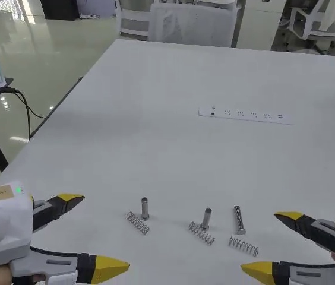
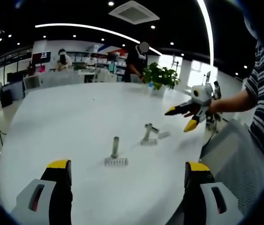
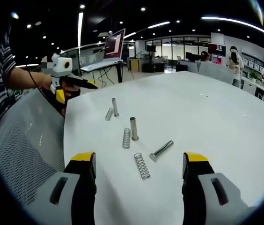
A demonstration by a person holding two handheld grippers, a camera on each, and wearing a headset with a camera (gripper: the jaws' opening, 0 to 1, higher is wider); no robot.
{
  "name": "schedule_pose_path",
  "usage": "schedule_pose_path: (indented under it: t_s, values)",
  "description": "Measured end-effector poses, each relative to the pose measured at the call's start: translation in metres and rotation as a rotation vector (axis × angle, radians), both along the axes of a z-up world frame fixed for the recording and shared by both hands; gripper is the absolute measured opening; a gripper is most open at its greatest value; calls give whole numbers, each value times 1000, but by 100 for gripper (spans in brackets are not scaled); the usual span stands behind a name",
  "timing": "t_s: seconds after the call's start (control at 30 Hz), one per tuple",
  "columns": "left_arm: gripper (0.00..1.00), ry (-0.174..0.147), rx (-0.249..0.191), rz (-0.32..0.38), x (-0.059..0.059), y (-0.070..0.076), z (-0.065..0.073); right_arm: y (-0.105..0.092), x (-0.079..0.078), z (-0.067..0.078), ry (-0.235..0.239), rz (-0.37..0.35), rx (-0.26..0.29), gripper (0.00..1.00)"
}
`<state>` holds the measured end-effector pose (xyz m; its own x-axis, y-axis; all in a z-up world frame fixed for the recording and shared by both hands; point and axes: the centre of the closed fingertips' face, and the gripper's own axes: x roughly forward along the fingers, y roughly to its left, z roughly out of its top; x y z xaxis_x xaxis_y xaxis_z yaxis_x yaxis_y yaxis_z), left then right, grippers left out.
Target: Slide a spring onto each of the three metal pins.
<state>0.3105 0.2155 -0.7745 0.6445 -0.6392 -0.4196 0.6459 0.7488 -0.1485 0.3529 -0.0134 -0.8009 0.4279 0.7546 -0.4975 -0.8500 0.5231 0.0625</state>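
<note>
Three springs (image 1: 201, 233) lie beside the pins (image 1: 206, 218), lower centre, between the empty, wide-open left tool (image 1: 105, 231) and right tool (image 1: 259, 242).

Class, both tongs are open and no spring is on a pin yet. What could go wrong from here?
The left pin and middle pin stand on end; a knock from the left tongs or right tongs could topple them. The right pin lies flat and may roll while being threaded. The springs lie close beside the pins, inviting bumps.
</note>
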Motion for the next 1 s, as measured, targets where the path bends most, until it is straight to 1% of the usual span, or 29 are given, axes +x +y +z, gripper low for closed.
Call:
schedule_pose_path:
  t_s: [0.1, 0.17, 0.27, 0.33, 0.37, 0.5, 0.57, 0.63, 0.7, 0.73, 0.8, 0.83, 0.9, 1.0]
  values:
    - [98, 3, -7, 9, 1, 2, 0, 3, 7, 3, 7, -4, 2, 70]
    - [98, 3, -8, 16, 1, 4, 0, 3, 12, 4, 18, -13, 3, 65]
    - [98, 5, -8, 13, 0, 3, -1, 3, 18, 8, 27, -24, 15, 58]
    - [98, 7, -6, 11, 0, 3, -1, 4, 23, 9, 28, -27, 12, 55]
    - [98, 7, -6, 11, 0, 4, -1, 4, 26, 7, 41, -29, -1, 54]
    - [97, 6, -8, 10, 1, 2, -1, 7, 36, 1, 62, -39, -41, 48]
    - [97, 8, -8, 6, 0, 1, -1, 7, 41, -3, 75, -43, -67, 44]
    - [96, 11, -4, 7, 0, 1, -2, 8, 45, -7, 79, -47, -80, 41]
    - [96, 8, 0, 12, 1, 2, -2, 9, 49, -13, 115, -59, -98, 39]
    - [96, 10, -6, 12, 0, 2, -1, 9, 52, -16, 129, -65, -109, 37]
    - [96, 11, -8, 13, 0, 2, -1, 11, 54, -18, 144, -72, -115, 35]
    - [96, 12, -2, 13, -1, 3, -2, 11, 55, -20, 164, -87, -128, 34]
    - [96, 13, 0, 18, -1, 4, -2, 11, 60, -25, 183, -97, -132, 29]
    - [96, 11, -4, 25, -1, 6, -1, 12, 64, -26, 210, -119, -119, 24]
